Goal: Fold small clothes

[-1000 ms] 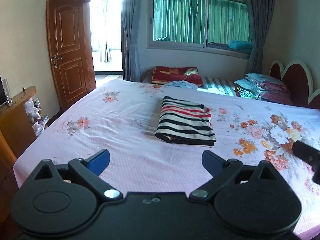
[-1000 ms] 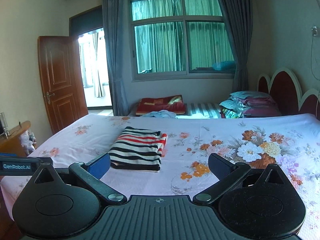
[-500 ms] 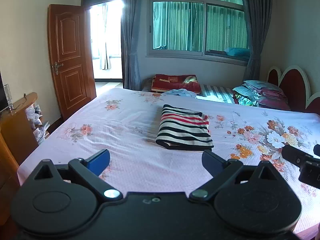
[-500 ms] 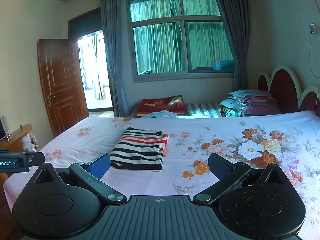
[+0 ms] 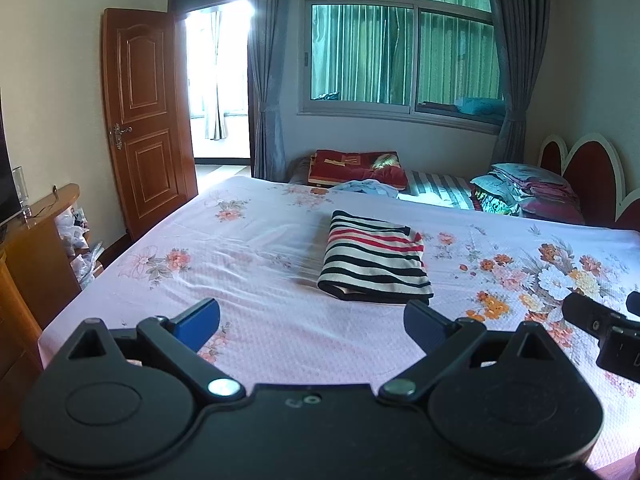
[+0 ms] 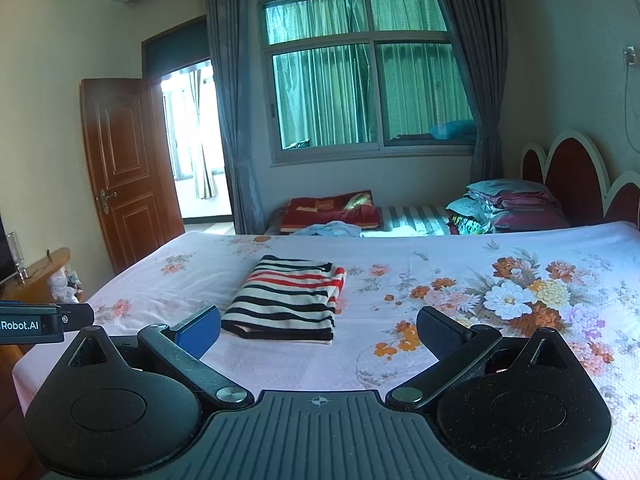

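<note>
A folded striped garment (image 5: 376,264) in black, white and red lies flat on the pink floral bed sheet (image 5: 248,256), near the bed's middle. My left gripper (image 5: 312,320) hangs open above the near part of the bed, short of the garment, with nothing between its fingers. My right gripper (image 6: 320,328) is also open and empty, with the striped garment (image 6: 288,300) just beyond its left finger. Part of the right gripper shows at the right edge of the left wrist view, and the left one at the left edge of the right wrist view.
A wooden cabinet (image 5: 36,248) stands left of the bed, and an open wooden door (image 5: 144,120) behind it. A low second bed with a red blanket (image 5: 356,164) and stacked pillows (image 5: 528,192) lies beyond. A red headboard (image 6: 572,184) is at the right.
Both grippers have risen and drawn back a little from the bed, so the garment looks lower and farther. Both stay open. The garment has not moved.
</note>
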The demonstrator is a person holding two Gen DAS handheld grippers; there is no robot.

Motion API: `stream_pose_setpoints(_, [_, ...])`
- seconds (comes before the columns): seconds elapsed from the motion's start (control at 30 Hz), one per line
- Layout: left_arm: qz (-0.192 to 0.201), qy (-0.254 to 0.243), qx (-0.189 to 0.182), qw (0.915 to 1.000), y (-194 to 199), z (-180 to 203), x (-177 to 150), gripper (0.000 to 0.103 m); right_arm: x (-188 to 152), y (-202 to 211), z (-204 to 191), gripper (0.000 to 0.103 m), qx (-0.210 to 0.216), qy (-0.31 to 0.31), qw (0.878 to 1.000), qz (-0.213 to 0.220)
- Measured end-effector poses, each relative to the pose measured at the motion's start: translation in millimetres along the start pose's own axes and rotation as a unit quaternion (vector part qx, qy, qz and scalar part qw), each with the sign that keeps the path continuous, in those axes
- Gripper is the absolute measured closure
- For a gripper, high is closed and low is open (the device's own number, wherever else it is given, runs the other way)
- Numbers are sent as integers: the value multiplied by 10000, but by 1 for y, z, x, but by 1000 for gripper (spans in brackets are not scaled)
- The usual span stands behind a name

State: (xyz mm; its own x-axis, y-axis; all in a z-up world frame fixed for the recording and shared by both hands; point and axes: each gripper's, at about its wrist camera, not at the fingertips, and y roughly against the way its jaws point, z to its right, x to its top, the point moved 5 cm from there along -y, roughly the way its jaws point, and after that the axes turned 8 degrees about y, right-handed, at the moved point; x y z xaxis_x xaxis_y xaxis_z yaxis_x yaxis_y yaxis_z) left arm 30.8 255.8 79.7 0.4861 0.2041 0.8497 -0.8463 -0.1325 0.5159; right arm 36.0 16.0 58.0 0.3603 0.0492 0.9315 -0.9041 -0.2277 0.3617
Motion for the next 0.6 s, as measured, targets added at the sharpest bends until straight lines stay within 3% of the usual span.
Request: stream_pose_setpoints(0.6, [-48,-7,-5,10000,-2,1,-2,5,-4,-5,0,0,55,-27,10000,-53])
